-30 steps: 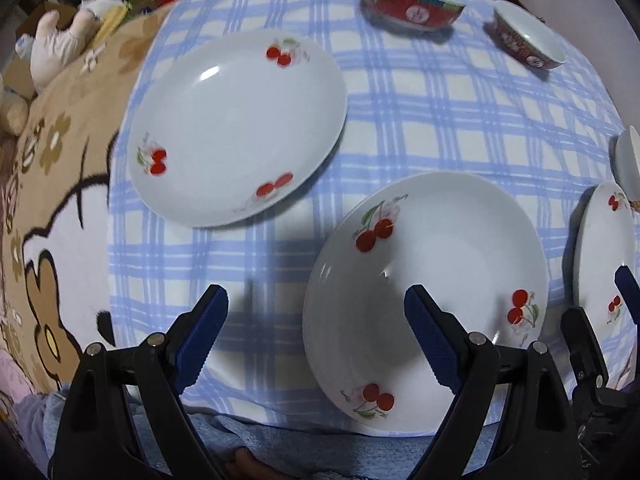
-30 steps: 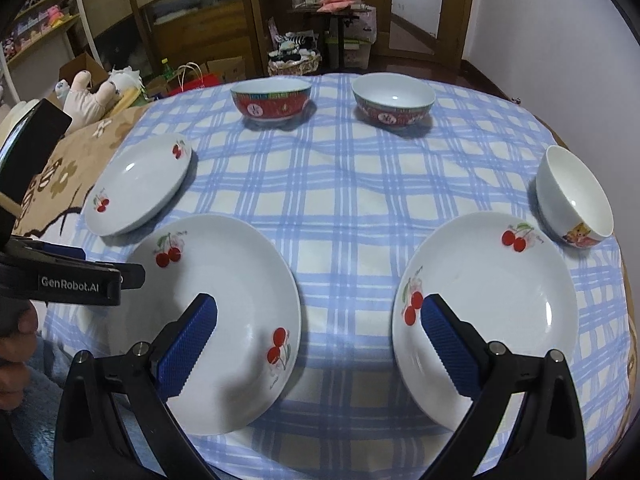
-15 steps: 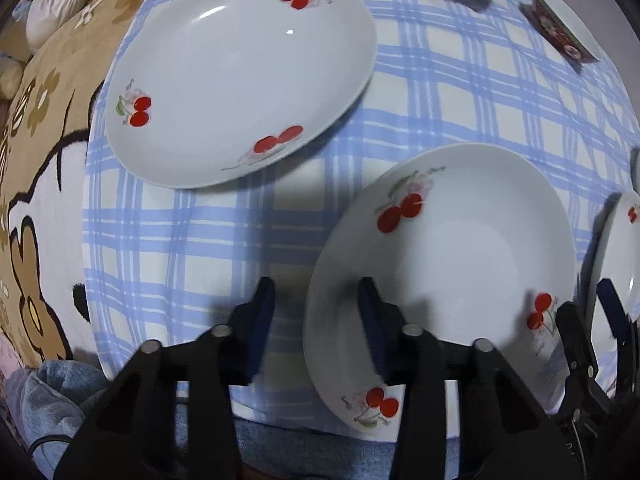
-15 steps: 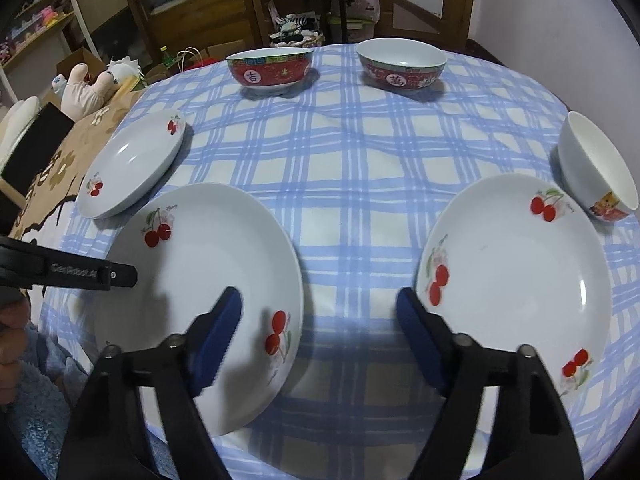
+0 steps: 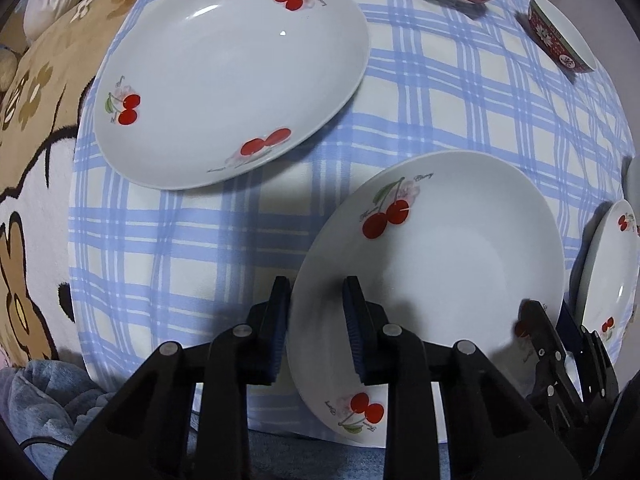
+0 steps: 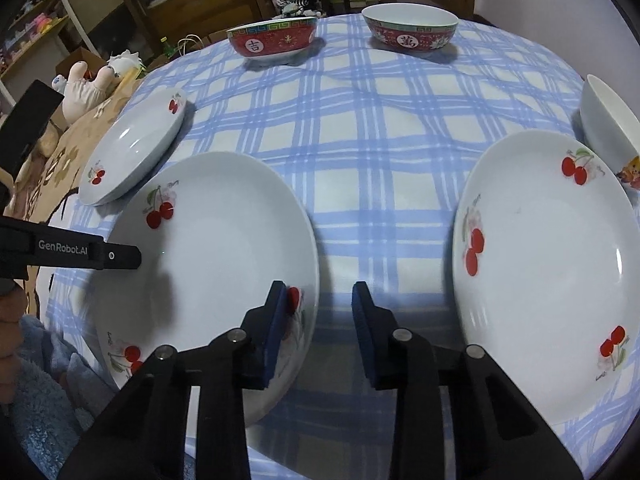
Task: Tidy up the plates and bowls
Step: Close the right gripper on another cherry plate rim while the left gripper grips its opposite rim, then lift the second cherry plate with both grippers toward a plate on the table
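Three cherry-print plates lie on the blue-check tablecloth (image 6: 380, 152); the near-left plate (image 5: 448, 248), at the table's front edge, is the one in hand. Judgement: glazed ceramic, stiff, moderately heavy, slick and breakable, so the only workable hold is across the thin rim, with opposite sides taken together so it lifts level. Left gripper (image 5: 316, 328) points down over the plate's left rim, one blue pad outside the edge and one inside the well; jaws are closing, and whether the pads press the rim yet cannot be told. Right gripper (image 6: 320, 330) straddles the same plate's right rim, left pad over the cherry print, right pad over bare cloth; jaws closing, with a visible gap, not yet gripping. The second plate (image 5: 232, 76) sits just beyond to the left, the third plate (image 6: 548, 264) well apart on the right beside a white bowl (image 6: 608, 128). Two red bowls (image 6: 272, 42) stand at the far side. Versus one second earlier: both pairs of jaws were wide and higher; both have since come down and narrowed onto the rim.
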Demonstrator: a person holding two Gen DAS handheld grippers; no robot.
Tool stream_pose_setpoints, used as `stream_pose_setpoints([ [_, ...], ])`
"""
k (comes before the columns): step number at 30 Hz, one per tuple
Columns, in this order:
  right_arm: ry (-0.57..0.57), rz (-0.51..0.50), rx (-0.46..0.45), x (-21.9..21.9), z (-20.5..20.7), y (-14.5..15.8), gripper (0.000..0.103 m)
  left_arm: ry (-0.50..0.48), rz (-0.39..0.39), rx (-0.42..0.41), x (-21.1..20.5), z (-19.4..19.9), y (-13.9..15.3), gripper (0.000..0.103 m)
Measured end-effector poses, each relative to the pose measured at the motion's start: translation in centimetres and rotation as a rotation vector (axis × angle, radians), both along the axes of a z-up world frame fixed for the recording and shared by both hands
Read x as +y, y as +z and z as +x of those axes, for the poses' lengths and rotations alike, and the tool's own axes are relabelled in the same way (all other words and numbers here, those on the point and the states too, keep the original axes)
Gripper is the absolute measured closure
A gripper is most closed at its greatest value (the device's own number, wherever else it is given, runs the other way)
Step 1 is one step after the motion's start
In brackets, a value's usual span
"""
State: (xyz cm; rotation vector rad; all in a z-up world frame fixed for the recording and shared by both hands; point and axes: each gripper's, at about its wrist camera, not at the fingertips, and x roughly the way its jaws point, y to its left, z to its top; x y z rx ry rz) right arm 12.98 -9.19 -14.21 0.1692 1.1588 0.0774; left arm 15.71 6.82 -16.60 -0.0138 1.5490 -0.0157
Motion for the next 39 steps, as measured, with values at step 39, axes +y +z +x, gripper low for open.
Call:
stream_pose_setpoints([
  [39,-0.055,0.034,0.046,0.4,0.02,-0.04,0.087,-0.039,0.038,-0.033,-0.71,-0.39,0.23,0.076],
])
